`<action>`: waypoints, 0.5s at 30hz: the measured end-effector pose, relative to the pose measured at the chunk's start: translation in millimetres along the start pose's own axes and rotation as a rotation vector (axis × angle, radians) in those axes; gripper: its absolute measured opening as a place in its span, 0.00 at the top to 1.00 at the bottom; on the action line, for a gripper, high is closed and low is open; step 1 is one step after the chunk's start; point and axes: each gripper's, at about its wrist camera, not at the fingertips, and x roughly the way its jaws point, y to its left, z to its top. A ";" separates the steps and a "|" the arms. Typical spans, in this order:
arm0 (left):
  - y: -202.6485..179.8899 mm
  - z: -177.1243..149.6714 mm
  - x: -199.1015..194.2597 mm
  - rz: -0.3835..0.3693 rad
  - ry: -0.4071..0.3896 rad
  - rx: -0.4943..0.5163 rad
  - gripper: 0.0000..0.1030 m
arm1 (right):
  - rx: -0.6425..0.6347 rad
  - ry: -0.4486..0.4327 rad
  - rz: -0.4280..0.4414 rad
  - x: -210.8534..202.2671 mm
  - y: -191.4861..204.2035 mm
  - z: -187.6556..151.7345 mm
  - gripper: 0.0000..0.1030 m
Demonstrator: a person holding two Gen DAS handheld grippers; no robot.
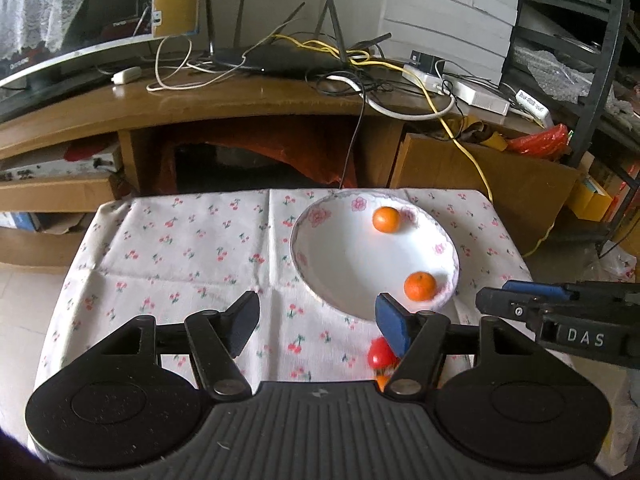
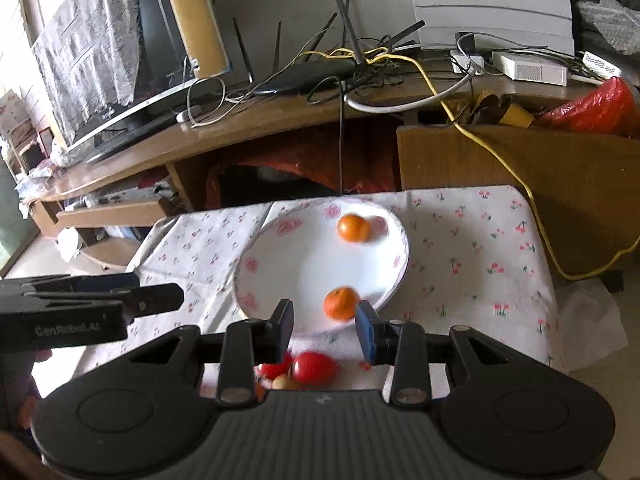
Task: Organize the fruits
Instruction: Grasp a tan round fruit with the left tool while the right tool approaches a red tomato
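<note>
Black ribbed housing fills the bottom of both wrist views, and from it the fingers reach forward. Left gripper [image 1: 318, 316]: its jaws stand well apart with nothing between them but the cherry-print tablecloth [image 1: 180, 248]. The blue pad of its right finger [image 1: 390, 322] sits just at the near rim of the white plate [image 1: 320, 240]. Right gripper [image 2: 326, 330]: its jaws are narrower but released too, gripping nothing — through the gap shows the plate's near edge, with the nearer orange [image 2: 341, 303] beyond the fingertips, not touched by either pad.

Two oranges lie on the plate, the nearer at its front right edge and the farther orange [image 2: 354, 228] toward the back. Off the plate, on the cloth close under the grippers, lies a cluster of small fruits — red tomatoes [image 2: 314, 367] and a pale one beside them, partly hidden by the housing.

Each gripper shows at the edge of the other's view, side by side above the table's near end. Behind the table stands a wooden TV stand [image 1: 240, 96] strewn with cables and a router [image 1: 280, 60].
</note>
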 end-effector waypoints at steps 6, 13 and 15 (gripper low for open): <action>4.3 -17.5 -16.2 -0.003 0.020 -0.001 0.31 | -0.012 0.035 0.018 -11.7 14.7 -21.3 0.53; 11.7 -41.0 -26.9 0.007 0.067 -0.004 0.29 | -0.011 0.078 0.012 -16.8 22.0 -39.5 0.53; 14.7 -50.0 -26.9 0.006 0.096 -0.013 0.28 | -0.005 0.091 0.021 -18.8 24.0 -44.3 0.52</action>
